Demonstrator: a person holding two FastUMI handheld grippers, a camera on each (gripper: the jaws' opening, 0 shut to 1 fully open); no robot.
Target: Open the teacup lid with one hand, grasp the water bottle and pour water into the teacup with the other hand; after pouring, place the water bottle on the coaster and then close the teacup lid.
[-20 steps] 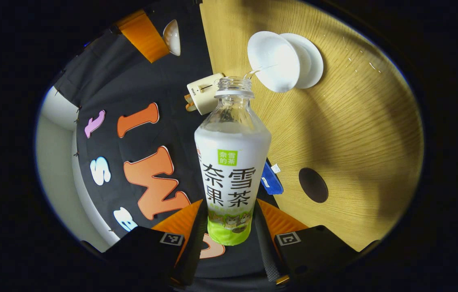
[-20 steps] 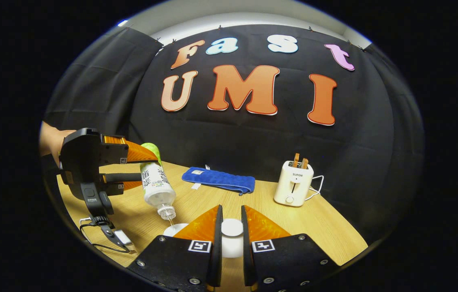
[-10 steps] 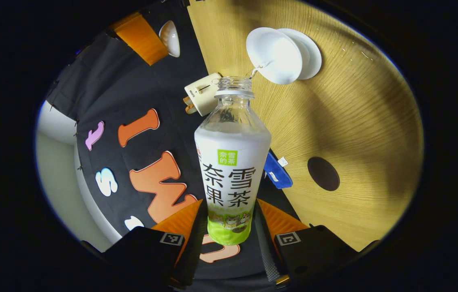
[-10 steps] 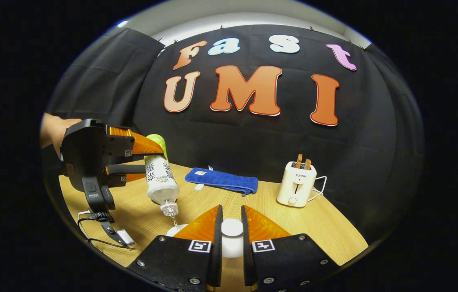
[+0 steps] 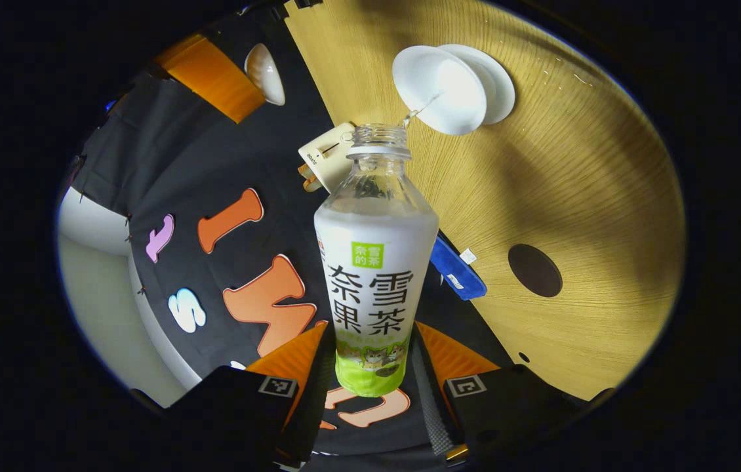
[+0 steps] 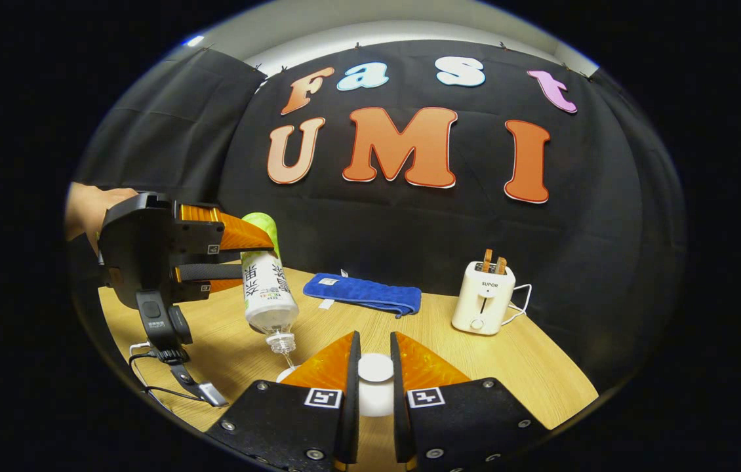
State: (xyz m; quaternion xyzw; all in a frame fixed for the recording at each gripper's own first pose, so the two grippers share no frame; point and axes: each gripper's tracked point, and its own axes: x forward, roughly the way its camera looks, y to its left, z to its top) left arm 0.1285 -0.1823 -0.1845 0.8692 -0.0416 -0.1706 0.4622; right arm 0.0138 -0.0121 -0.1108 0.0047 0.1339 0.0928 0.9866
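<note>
Between the left gripper's (image 5: 370, 367) two fingers sits the lower, labelled part of the water bottle (image 5: 374, 275), clamped from both sides. Bottle uncapped, tipped mouth-down toward the table. Thin stream of water (image 5: 420, 111) runs from the mouth into the white teacup (image 5: 439, 92), which stands on a white saucer (image 5: 498, 88) on the wooden table (image 5: 574, 183). Cup open, no lid on it.

Right gripper view: the left gripper (image 6: 249, 255) appears at the left side, a person's hand (image 6: 85, 210) behind it, bottle (image 6: 269, 295) slanting down from its fingers, neck lowest, just above the cup rim (image 6: 286, 373). A cable (image 6: 160, 387) hangs from that gripper's body down to the tabletop.

Right gripper (image 6: 374, 387): fingers narrow, pressed on either side of the white teacup lid (image 6: 376, 377), holding it by its knob, raised off the cup and beside it. Same lid and one finger show at the upper left of the left gripper view, lid (image 5: 264, 64) well apart from the cup.

Farther out on the table: dark round coaster (image 5: 534, 270), bare, well apart from cup and saucer. Blue folded towel (image 6: 362, 293) lies near the back wall. White toaster (image 6: 483, 298) with two slices standing in its slots, to the towel's right, cord trailing behind it.
</note>
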